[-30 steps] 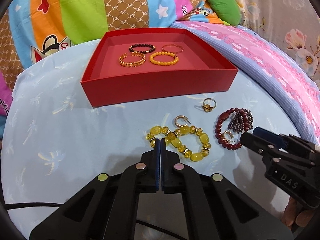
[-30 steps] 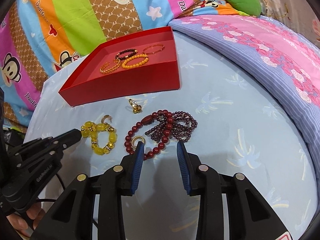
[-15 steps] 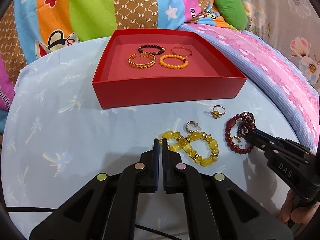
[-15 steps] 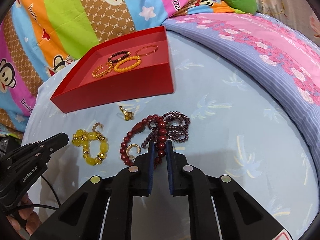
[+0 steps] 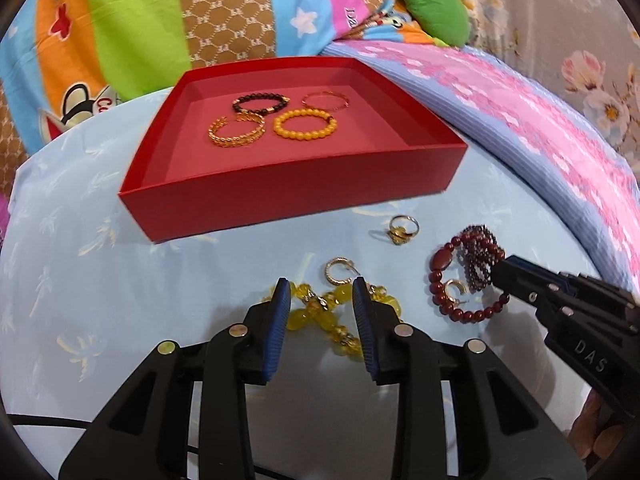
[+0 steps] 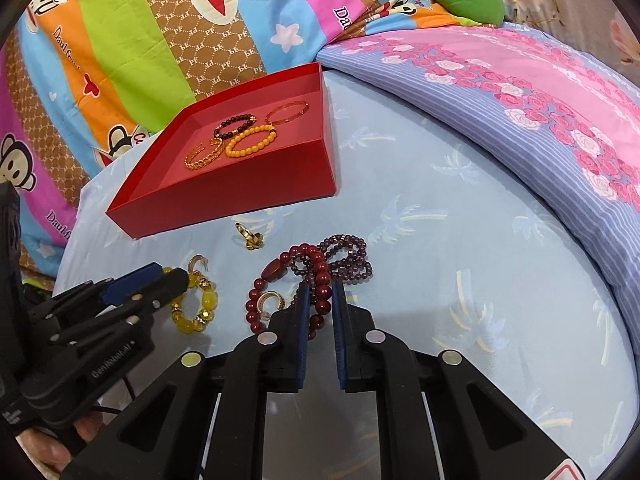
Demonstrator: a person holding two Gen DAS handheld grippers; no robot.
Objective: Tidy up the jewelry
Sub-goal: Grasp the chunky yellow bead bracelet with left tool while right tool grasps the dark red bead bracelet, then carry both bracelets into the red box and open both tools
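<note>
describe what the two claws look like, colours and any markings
Both are black plastic with ribbed blue pads on the fingers and round silver studs. The left claw trails a black cable; its body reads GenRobot.AI in the right view. The right claw is stamped DAS, with a red-edged sticker at its base.

Bright, even indoor light, strong fisheye bending.
Soft shadows fall beneath the red tray (image 5: 288,204); corners vignette black, edges look slightly smeared, perhaps from motion.
</note>
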